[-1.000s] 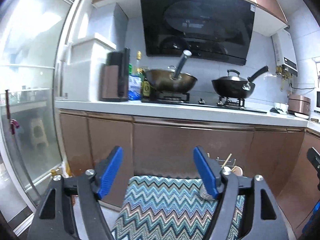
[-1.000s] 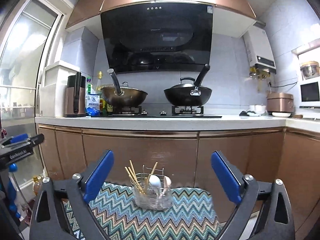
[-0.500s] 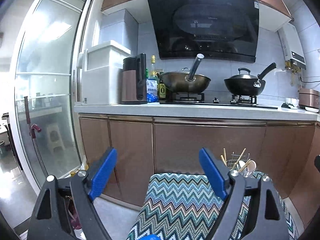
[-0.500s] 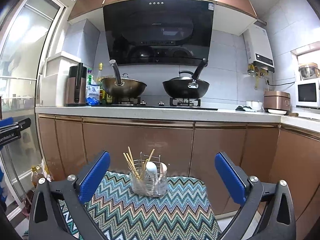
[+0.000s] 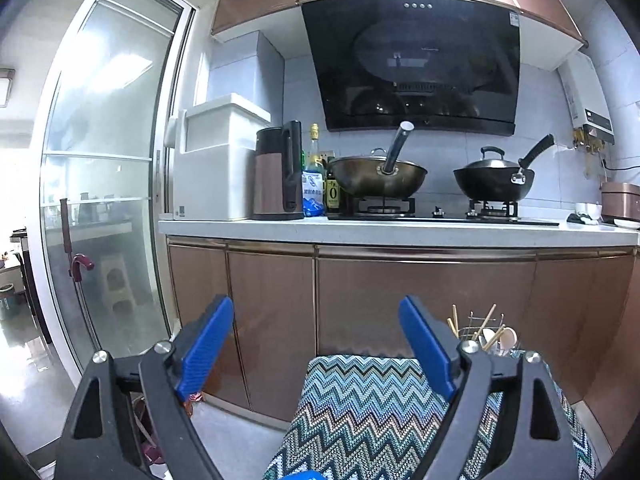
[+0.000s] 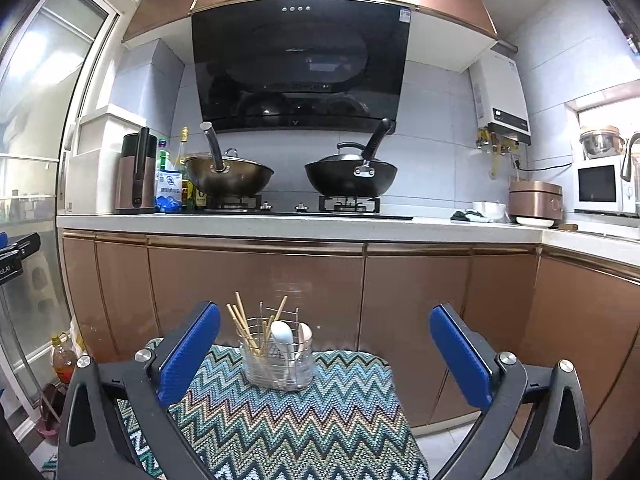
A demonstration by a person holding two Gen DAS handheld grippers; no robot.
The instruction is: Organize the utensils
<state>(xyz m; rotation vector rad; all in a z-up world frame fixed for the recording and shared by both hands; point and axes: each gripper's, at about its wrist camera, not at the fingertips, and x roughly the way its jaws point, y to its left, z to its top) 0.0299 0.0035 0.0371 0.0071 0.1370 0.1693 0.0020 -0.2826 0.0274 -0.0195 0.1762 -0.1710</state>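
A clear utensil holder (image 6: 278, 360) stands at the far edge of a zigzag-patterned cloth (image 6: 288, 420). It holds wooden chopsticks (image 6: 240, 322) and white spoons (image 6: 280, 336). My right gripper (image 6: 324, 356) is open, with its blue fingers either side of the holder but short of it. In the left wrist view the holder (image 5: 486, 338) pokes out behind the right finger. My left gripper (image 5: 316, 350) is open with nothing between its fingers, over the cloth's (image 5: 360, 412) left edge.
Brown cabinet doors (image 6: 256, 292) and a white counter (image 6: 280, 226) stand just beyond the cloth. Two woks (image 6: 228, 176) (image 6: 352, 178) sit on the stove. A glass sliding door (image 5: 104, 200) is at left, and an oil bottle (image 6: 62, 360) stands on the floor.
The left wrist view swung left and pulled back, so the holder came out from behind the right finger. The right view drew back slightly. The left jaws stand a little wider.
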